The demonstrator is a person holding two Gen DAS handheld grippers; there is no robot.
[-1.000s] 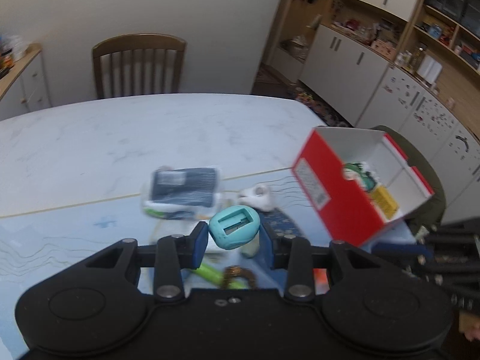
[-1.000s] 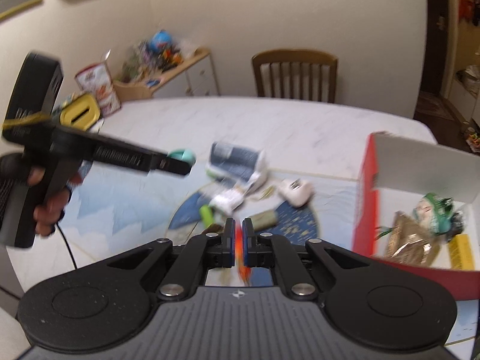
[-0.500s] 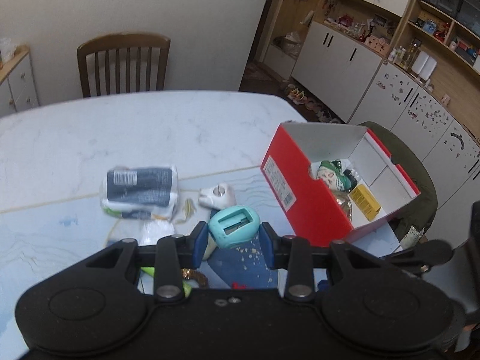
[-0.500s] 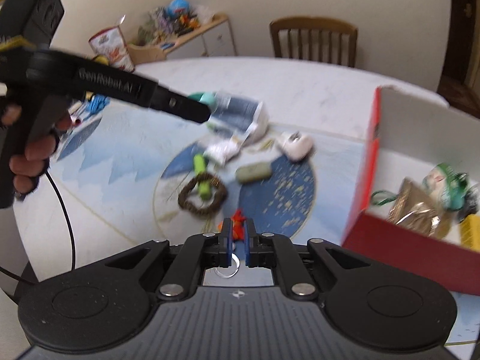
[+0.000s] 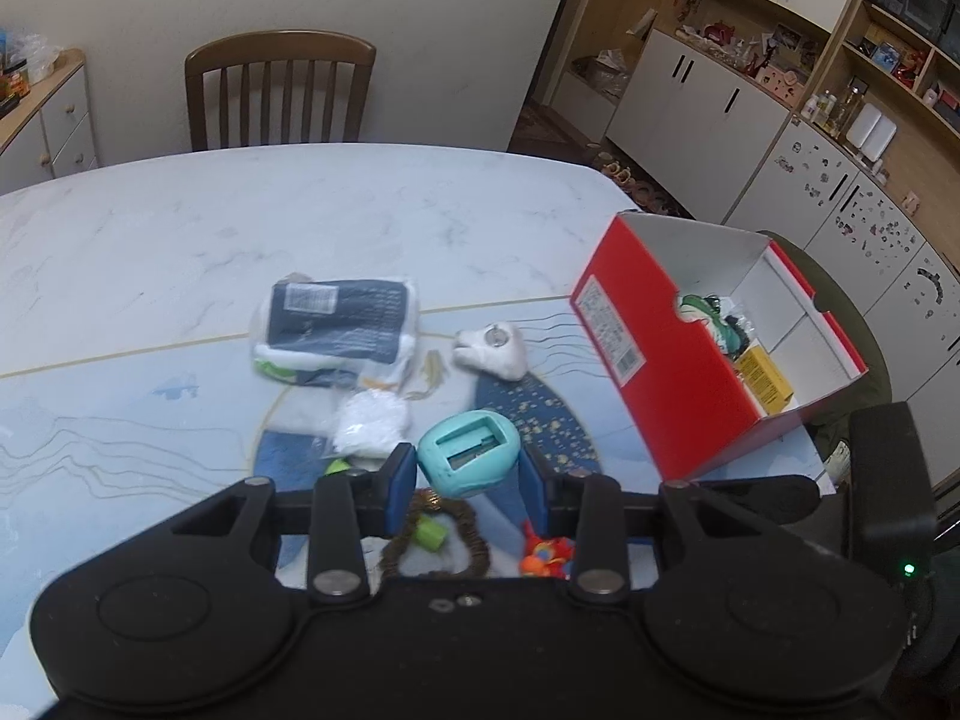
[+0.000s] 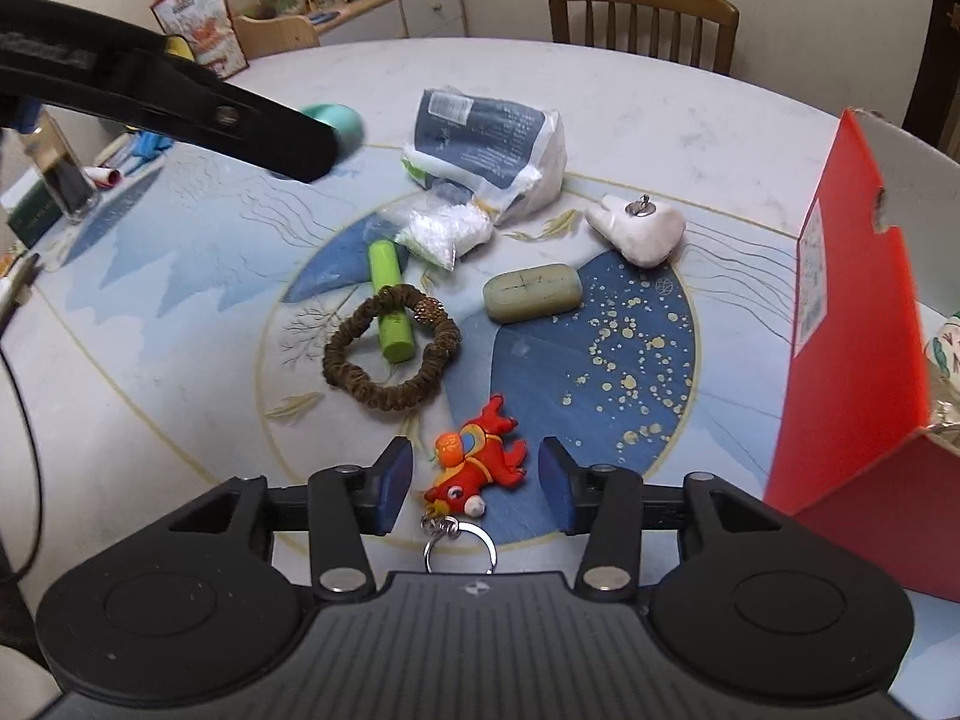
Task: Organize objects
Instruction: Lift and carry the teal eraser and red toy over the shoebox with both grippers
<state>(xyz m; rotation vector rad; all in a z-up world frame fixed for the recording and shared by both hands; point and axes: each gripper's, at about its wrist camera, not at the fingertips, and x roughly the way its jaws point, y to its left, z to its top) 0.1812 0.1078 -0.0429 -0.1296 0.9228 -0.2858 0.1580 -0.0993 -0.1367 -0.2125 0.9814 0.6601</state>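
Scrunchie [image 6: 391,354] over green tube [image 6: 390,302], seemingly

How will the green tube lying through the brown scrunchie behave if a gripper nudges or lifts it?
The green tube looks like a smooth, rigid cylinder lying on its side, so a sideways nudge would probably roll it. It passes through the brown scrunchie, which may snag and drag along on a lift. Its glossy surface suggests it could slip between the pads.

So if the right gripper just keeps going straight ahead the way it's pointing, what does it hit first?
Most likely the red fish keychain, lying on the mat between the open right gripper fingers. Beyond it sits the green soap bar, though depth is hard to judge.
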